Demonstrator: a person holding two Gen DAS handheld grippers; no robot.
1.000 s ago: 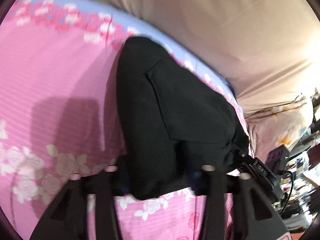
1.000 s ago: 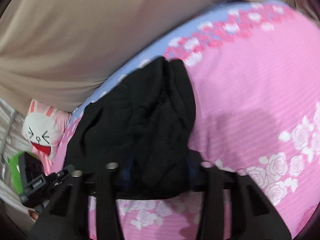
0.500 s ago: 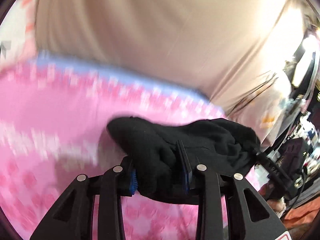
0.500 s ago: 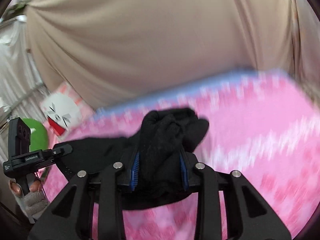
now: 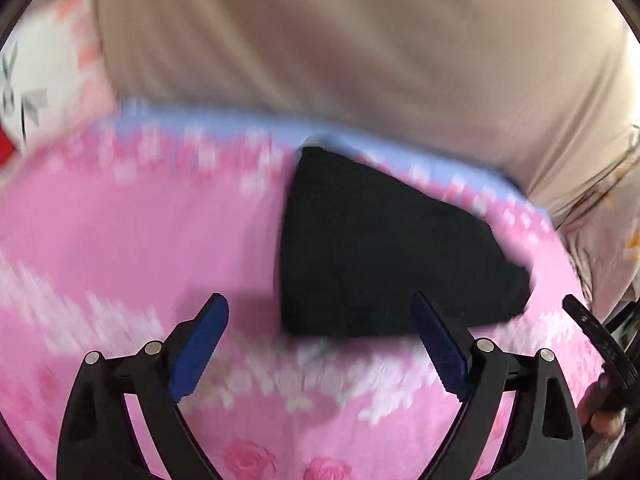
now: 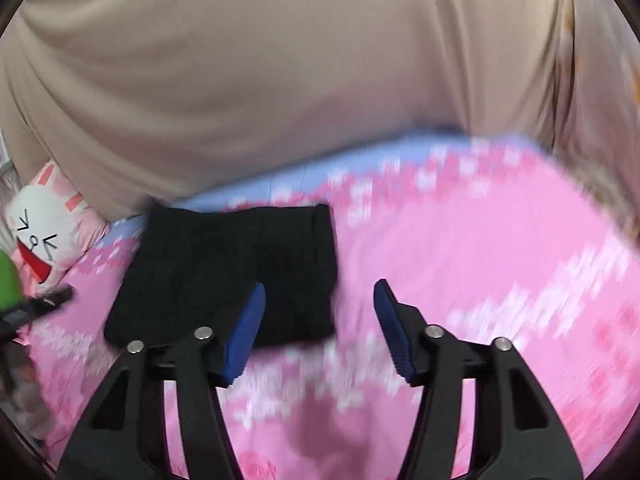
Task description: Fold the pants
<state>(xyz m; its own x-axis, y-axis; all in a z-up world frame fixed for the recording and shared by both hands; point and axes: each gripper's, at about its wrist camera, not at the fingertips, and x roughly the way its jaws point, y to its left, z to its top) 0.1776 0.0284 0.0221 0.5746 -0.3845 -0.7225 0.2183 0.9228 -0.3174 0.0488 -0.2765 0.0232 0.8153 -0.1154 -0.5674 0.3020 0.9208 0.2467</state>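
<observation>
Lying folded on the pink floral bedspread (image 5: 132, 236), the black pants (image 5: 384, 256) fill the centre-right of the left wrist view as a compact dark bundle, its far corner reaching the pale blue border of the spread. Left gripper (image 5: 320, 344): fingers spread wide, blue pads (image 5: 202, 344) bare, nothing between them; the right pad overlaps the near edge of the bundle in the picture, though whether it touches cannot be told. Beige curtain (image 5: 320, 40) behind the bed. White plush (image 5: 36, 92) at the far left edge, partly cut off. Right gripper (image 5: 600, 340): only a dark part at the right edge. Much of this view is blurred. Right wrist view: pants (image 6: 236, 268) left of centre, a near-rectangular folded stack flat on the bedspread (image 6: 460, 260), its far edge by the blue border. Right gripper (image 6: 318, 328): fingers apart, holding nothing; left blue pad (image 6: 244, 336) in front of the stack's near edge, the right pad over bare spread. Beige curtain (image 6: 280, 60) across the top. Bunny-faced plush (image 6: 40, 236) at the left, beside the bed's corner.
</observation>
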